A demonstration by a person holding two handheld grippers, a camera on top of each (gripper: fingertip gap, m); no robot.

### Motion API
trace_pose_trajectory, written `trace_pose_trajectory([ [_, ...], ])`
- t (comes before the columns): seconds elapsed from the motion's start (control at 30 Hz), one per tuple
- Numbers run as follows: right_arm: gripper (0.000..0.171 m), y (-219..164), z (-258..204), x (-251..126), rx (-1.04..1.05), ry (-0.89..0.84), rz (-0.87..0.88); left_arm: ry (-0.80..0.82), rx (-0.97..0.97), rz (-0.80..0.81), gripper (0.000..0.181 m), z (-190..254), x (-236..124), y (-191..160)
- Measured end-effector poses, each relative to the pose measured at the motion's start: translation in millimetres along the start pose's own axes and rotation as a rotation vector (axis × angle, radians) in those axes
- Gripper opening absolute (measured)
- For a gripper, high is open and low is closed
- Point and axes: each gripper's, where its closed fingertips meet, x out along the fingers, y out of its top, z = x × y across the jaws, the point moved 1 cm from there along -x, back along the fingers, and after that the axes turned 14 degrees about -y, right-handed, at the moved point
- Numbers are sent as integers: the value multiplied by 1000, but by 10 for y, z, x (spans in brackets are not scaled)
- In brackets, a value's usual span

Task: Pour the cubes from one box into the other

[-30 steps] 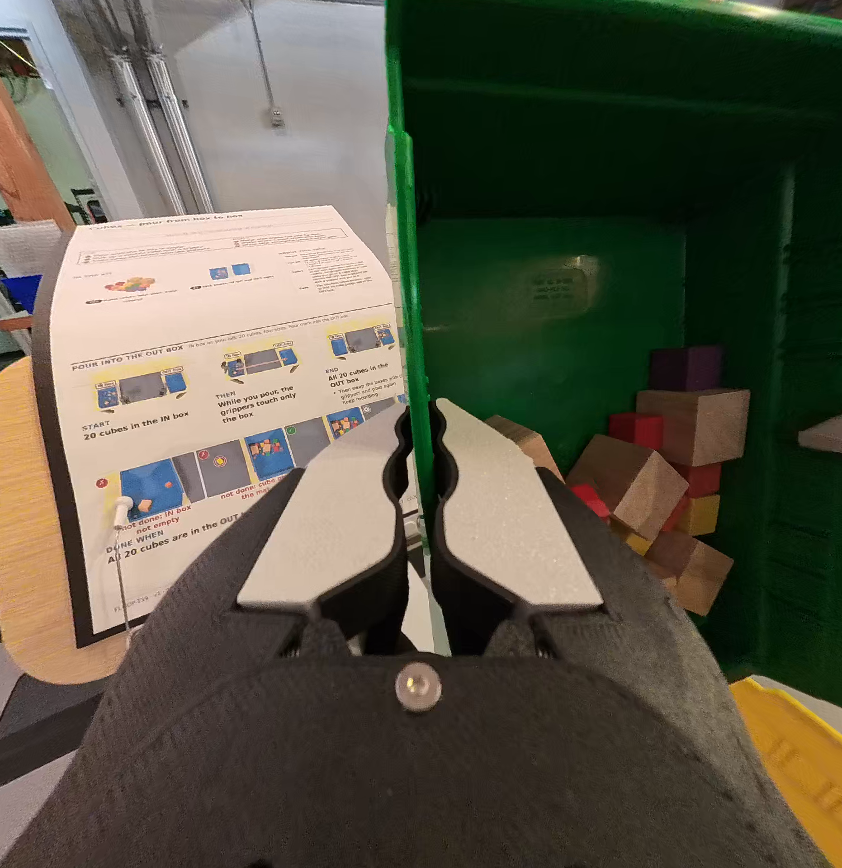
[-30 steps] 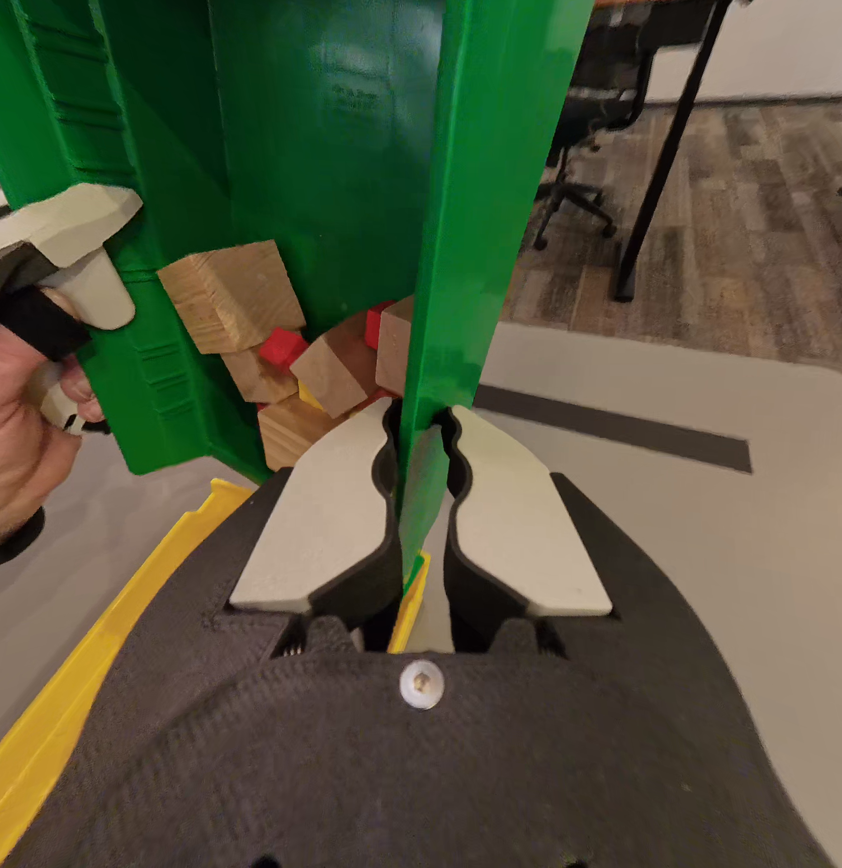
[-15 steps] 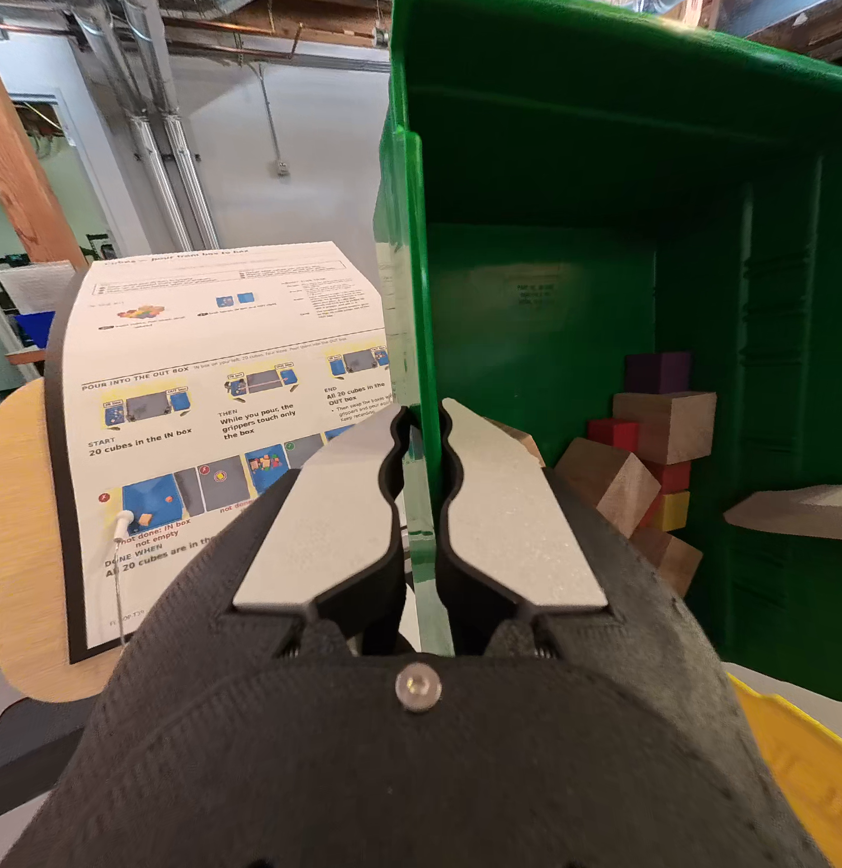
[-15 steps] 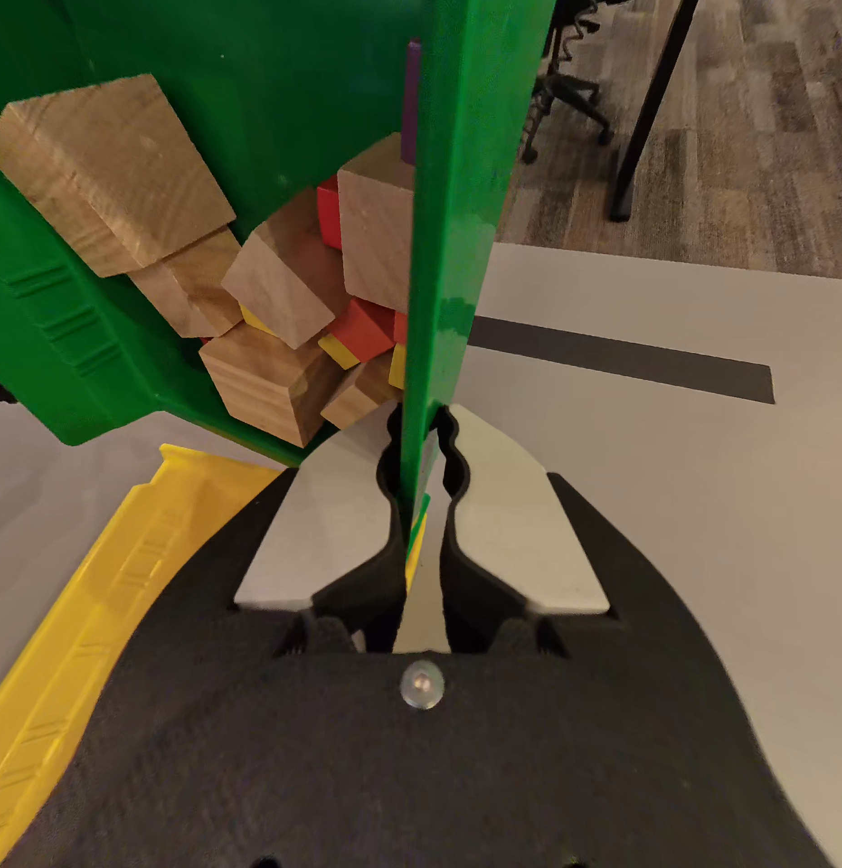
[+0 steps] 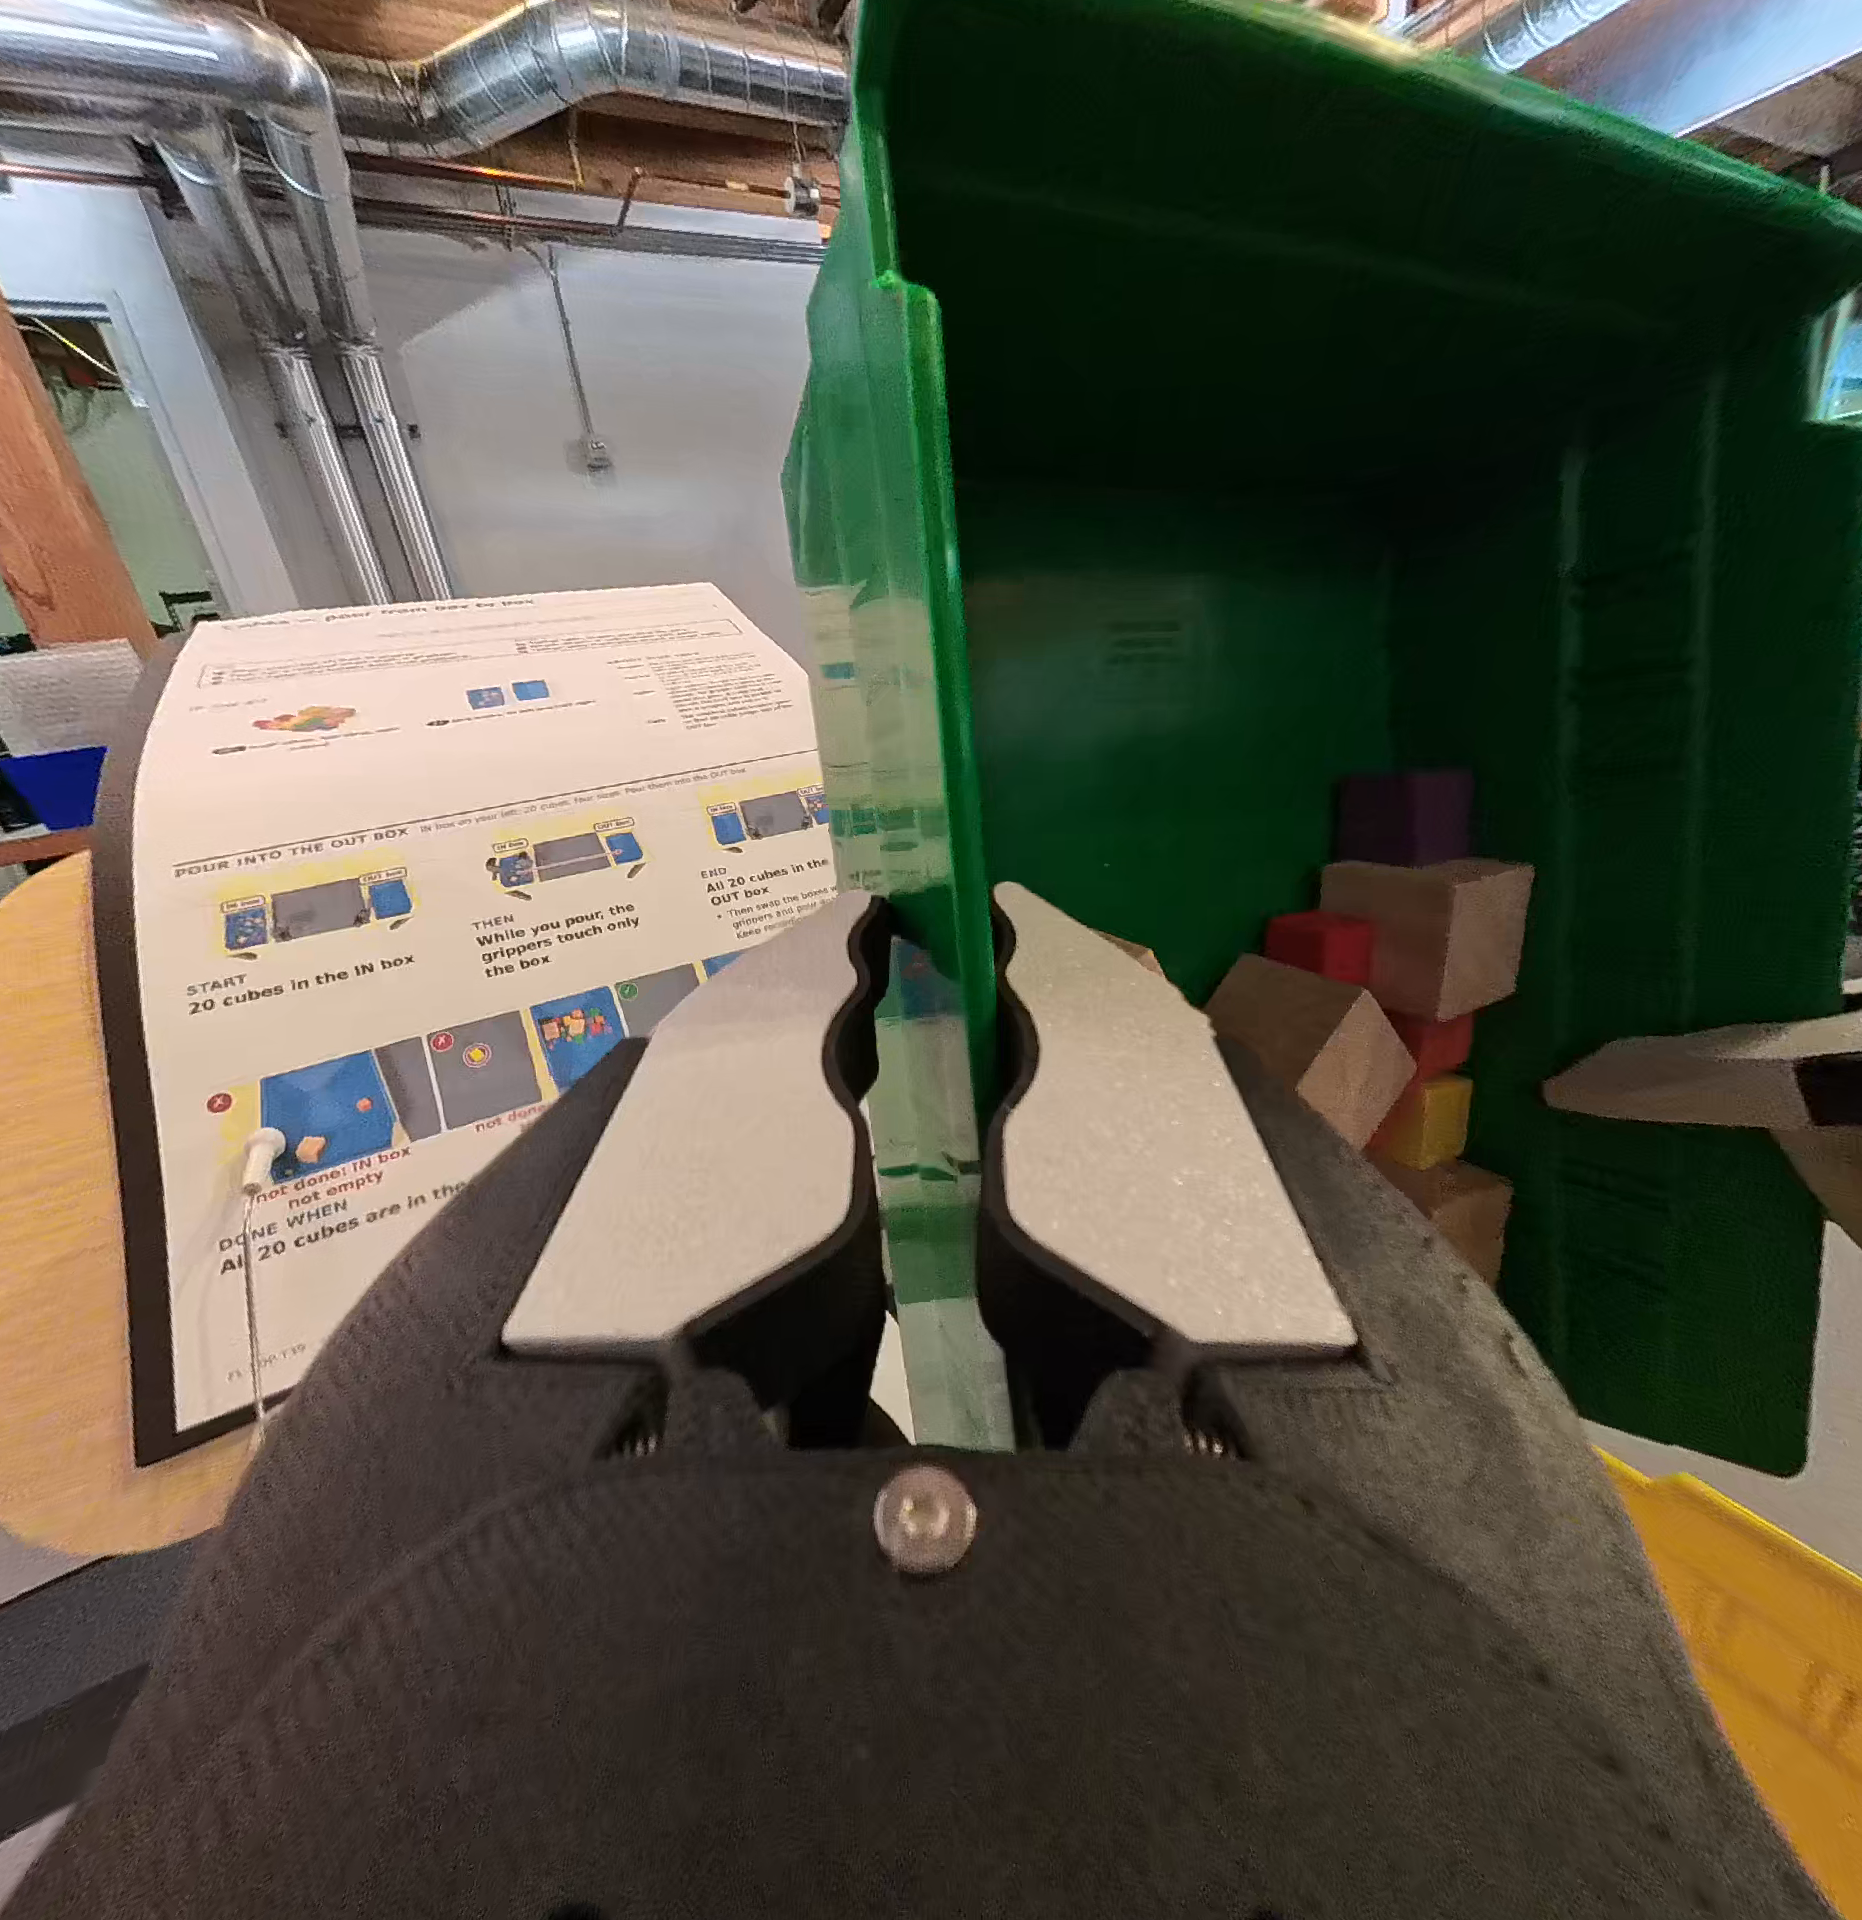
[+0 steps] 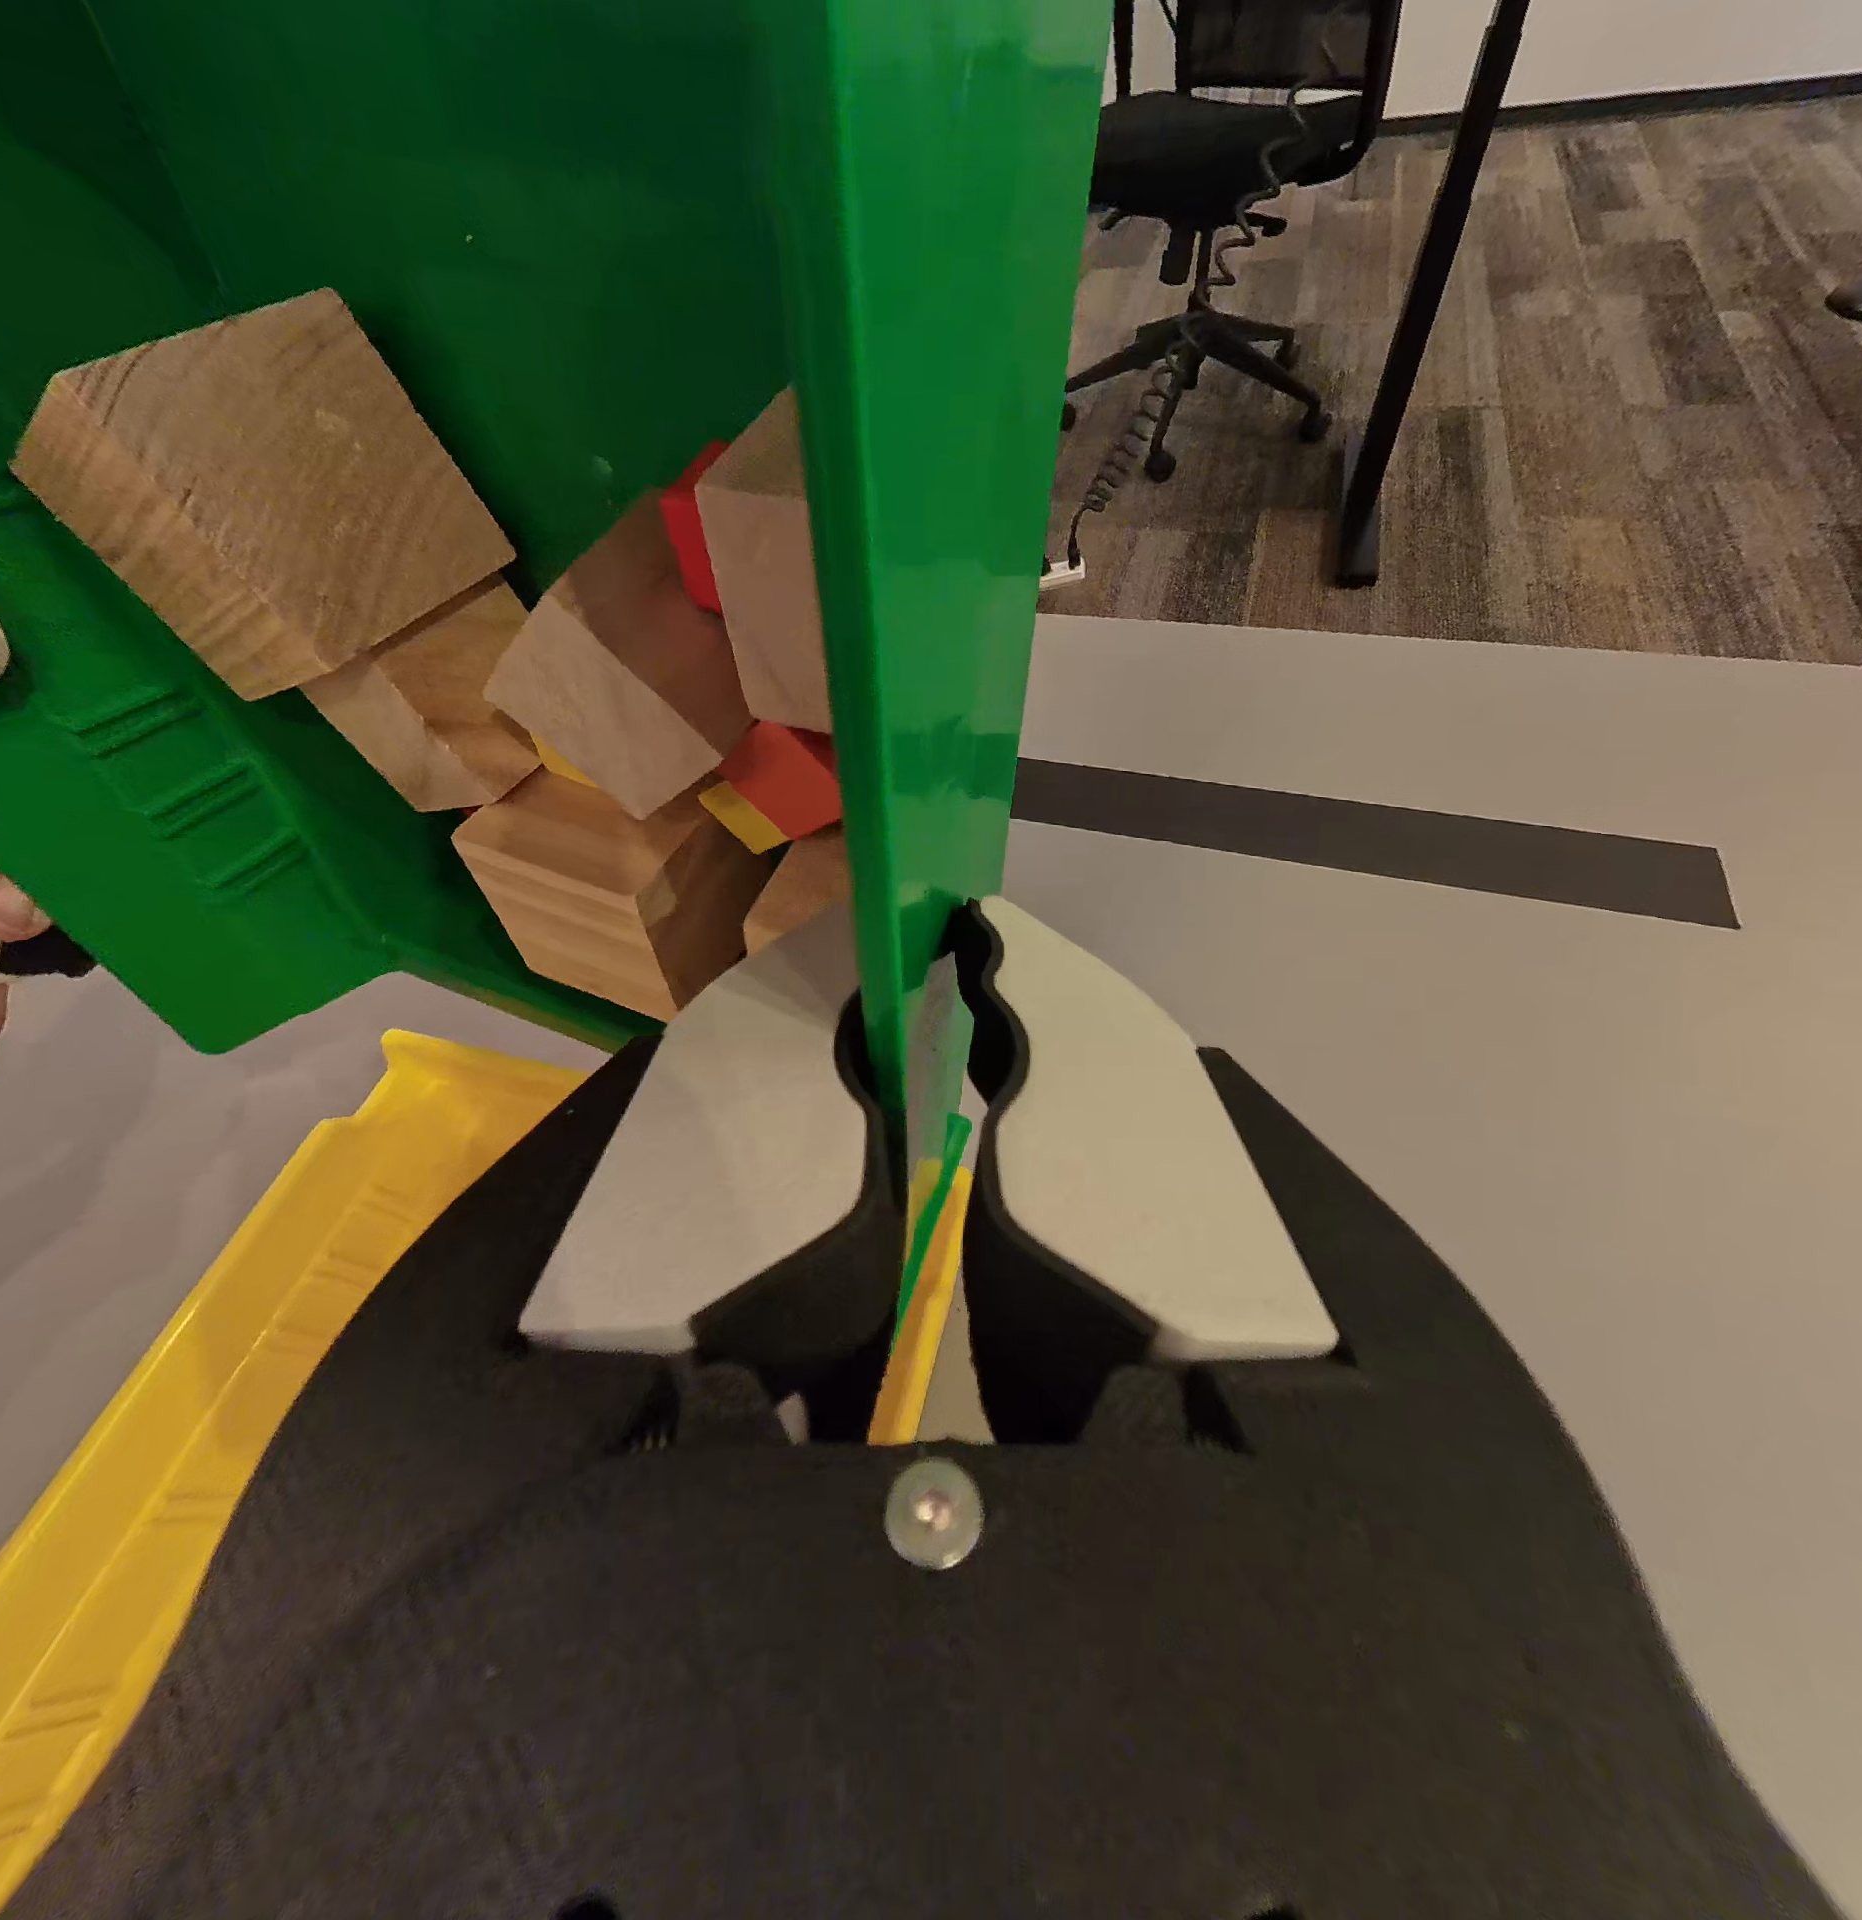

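A green box (image 5: pixel 1166 623) is held tipped on its side in the air. My left gripper (image 5: pixel 939 914) is shut on one side wall of it. My right gripper (image 6: pixel 911 925) is shut on the opposite wall of the green box (image 6: pixel 937 416); its finger also shows at the right edge of the left wrist view (image 5: pixel 1716 1081). Several wooden and coloured cubes (image 6: pixel 594 707) are piled in the box's lowest corner, also seen in the left wrist view (image 5: pixel 1405 956). A yellow box (image 6: pixel 179 1351) lies below the green box, with its corner in the left wrist view (image 5: pixel 1779 1621).
A printed instruction sheet (image 5: pixel 439 935) stands on a black board over a wooden panel (image 5: pixel 33 1195) at the left. The grey table (image 6: pixel 1426 1091) has a dark strip (image 6: pixel 1374 842). An office chair (image 6: pixel 1218 208) and a table leg (image 6: pixel 1426 291) stand on the floor beyond.
The green box has been tipped further and raised. The cubes have slid together into its lower corner near the rim, over the yellow box. Both grippers keep their hold.
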Motion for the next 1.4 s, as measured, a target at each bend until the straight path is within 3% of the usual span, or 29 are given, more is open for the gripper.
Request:
trace_pose_trajectory([
  [0.47,5,64,-8,-106,61,42,108,-7,59,76,17,97,-95,111],
  [0.77,6,111,9,-120,81,42,147,-39,0,89,21,130,-111,108],
  [1.13,5,76,5,-94,61,23,149,-42,-106,-122,44,154,-70,-190],
  [1.4,5,81,-19,-116,66,18,152,-82,-271,-287,28,111,-169,-331],
])
